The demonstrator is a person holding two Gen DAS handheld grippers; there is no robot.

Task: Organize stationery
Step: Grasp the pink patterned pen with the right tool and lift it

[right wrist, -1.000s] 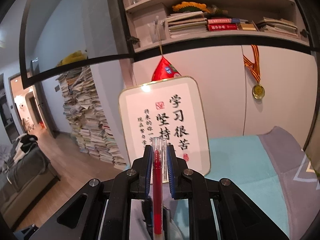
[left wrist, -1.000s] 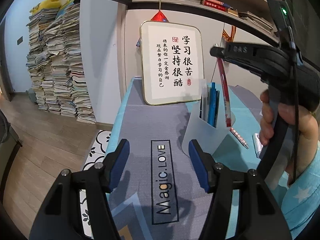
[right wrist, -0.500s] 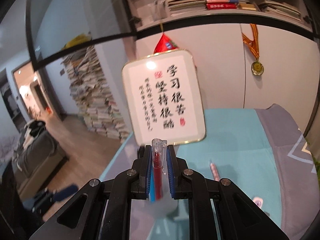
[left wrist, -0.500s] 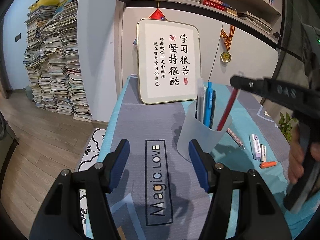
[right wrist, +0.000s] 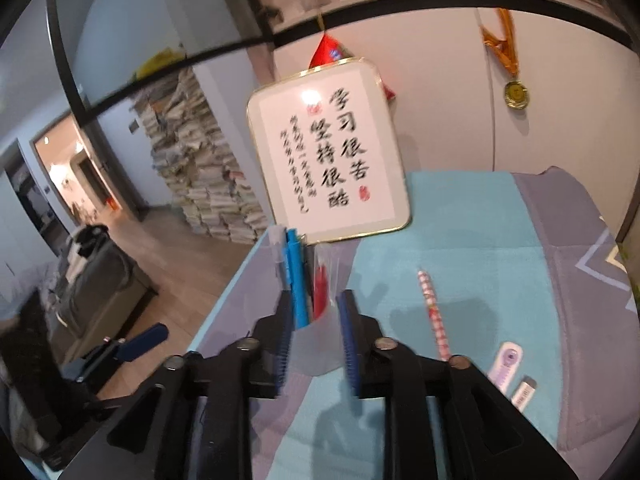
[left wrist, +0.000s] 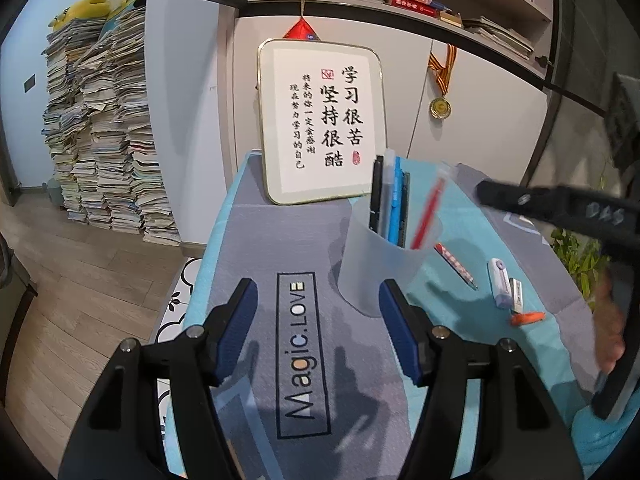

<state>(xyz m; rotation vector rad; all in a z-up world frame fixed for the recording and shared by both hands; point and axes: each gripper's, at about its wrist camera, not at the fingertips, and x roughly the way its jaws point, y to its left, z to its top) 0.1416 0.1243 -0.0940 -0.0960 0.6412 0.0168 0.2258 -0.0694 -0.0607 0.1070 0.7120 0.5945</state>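
A frosted pen cup stands on the desk mat and holds several pens, among them a blue pen and a red pen that leans right. In the right wrist view the cup sits just past my right gripper, which is open and empty, with the red pen standing free in the cup. My left gripper is open and empty, just left of the cup above the mat. A patterned pencil, a correction tape and an eraser lie to the right.
A framed calligraphy board leans on the wall behind the cup. An orange cap-like piece lies by the eraser. The desk's left edge drops to the floor. A plant stands at the far right.
My right gripper opened and let go of the red pen, which now stands in the cup. The gripper drew back toward the right. My left gripper stayed open and hardly moved.
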